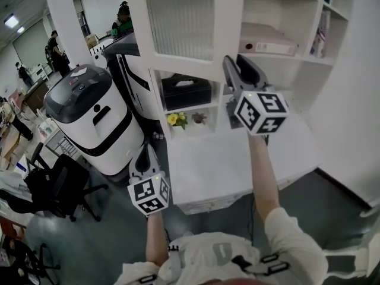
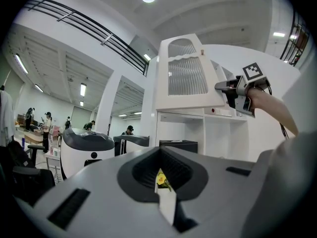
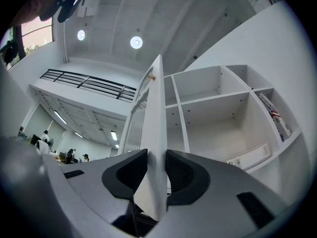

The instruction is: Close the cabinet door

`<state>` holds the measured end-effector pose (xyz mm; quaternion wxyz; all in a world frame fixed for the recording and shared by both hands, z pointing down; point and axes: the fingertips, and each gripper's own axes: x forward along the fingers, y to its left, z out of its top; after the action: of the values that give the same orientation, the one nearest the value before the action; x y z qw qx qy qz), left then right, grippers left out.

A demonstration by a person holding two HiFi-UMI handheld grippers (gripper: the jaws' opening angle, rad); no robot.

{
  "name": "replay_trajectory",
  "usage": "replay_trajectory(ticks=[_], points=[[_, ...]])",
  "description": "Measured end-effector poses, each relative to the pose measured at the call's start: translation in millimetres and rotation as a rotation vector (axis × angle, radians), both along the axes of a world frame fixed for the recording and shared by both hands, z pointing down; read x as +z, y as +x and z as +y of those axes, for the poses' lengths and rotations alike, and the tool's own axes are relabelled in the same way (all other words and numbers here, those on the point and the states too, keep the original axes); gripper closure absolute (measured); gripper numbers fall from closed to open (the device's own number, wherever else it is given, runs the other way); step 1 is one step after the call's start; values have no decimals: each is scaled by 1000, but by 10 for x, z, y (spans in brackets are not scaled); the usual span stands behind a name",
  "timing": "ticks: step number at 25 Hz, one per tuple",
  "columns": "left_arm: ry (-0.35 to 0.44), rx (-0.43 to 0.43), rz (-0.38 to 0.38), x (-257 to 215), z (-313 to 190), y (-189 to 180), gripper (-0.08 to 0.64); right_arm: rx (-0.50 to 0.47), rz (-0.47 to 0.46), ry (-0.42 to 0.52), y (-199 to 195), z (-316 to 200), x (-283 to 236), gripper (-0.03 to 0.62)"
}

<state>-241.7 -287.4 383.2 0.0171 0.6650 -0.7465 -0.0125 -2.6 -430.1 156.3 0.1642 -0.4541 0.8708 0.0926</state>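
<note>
White cabinet door (image 1: pixel 181 19), with a ribbed glass pane, stands swung out from the cabinet (image 1: pixel 297 16). Its edge is pinched between the right gripper's (image 1: pixel 234 64) fingers. The left gripper (image 1: pixel 146 154) hangs low, left of the cabinet, its fingers together on nothing. Under the door, the cabinet holds a black box (image 1: pixel 186 91) and yellow flowers (image 1: pixel 176 119). A white machine (image 1: pixel 89 117) and a black chair (image 1: pixel 53 189) stand left of the cabinet on grey floor (image 1: pixel 107 236).

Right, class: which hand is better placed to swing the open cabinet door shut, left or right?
Right. The right gripper has its fingers clamped on the free edge of the cabinet door. The left gripper sits low beside the counter, away from the door, holding nothing.
</note>
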Motion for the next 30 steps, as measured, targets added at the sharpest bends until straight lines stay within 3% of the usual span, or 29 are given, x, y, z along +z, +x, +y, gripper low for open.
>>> replay_trajectory(ticks=[30], points=[[-9,0,-6,51,-208,22,555,44,-43,-2,83,-355,-27,482]])
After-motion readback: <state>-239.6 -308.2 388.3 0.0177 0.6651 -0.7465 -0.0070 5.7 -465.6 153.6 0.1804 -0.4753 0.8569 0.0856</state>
